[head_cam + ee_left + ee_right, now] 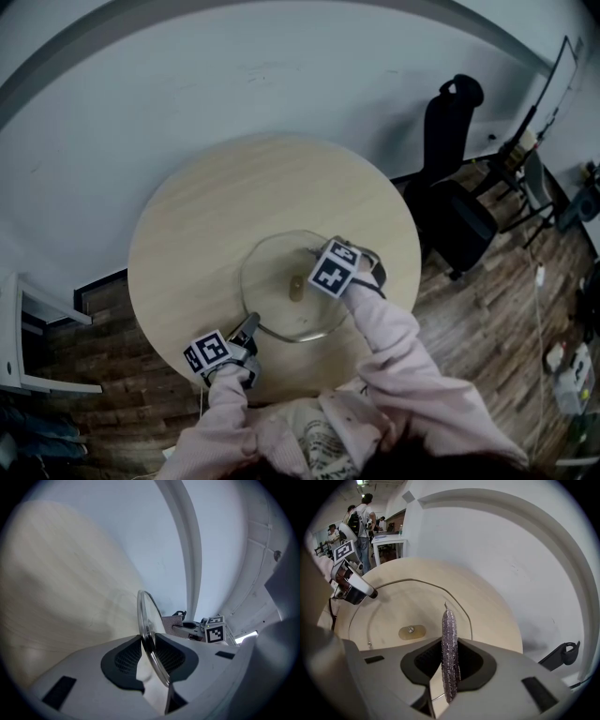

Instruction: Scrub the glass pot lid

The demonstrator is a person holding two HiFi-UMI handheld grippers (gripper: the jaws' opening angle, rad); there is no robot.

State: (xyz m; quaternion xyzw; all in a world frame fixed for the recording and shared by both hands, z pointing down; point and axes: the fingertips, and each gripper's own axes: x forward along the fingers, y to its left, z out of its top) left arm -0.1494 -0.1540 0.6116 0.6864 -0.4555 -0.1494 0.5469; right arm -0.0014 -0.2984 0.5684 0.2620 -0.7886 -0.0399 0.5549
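Lying flat on the round wooden table (187,225), the glass pot lid (281,314) is sitting near the table's front edge. The left gripper (150,654) is squeezing the lid's near rim between its 2 jaws. The right gripper (450,667) is pinching a sparkly scrub pad (449,639) on its edge, holding it over the lid's right side. A black chair (450,178) is standing behind the table.
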